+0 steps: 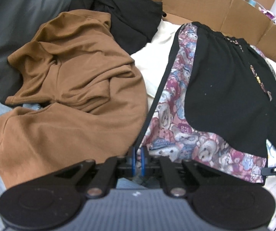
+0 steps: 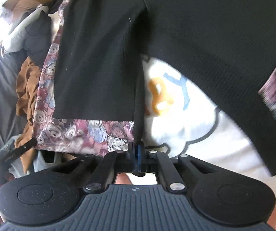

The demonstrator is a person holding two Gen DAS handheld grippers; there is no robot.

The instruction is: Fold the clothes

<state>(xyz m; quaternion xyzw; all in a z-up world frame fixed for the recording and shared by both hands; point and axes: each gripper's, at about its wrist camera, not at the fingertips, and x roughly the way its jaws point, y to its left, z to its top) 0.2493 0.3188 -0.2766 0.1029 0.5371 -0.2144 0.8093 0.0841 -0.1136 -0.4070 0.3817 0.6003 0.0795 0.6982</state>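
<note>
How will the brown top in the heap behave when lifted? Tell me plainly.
The brown top will probably flop and sag: it lies crumpled in soft folds. It looks like thin knit, so likely light. It overlaps a black garment and grey cloth, so a pull might drag those along.

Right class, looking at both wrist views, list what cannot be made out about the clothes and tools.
- Left wrist view: whether the left tool pinches the bear-print garment; its hem hides the tips.
- Right wrist view: print on the white sheet, partly covered by the garment's black panel.
- Right view, right edge: blurred.
</note>
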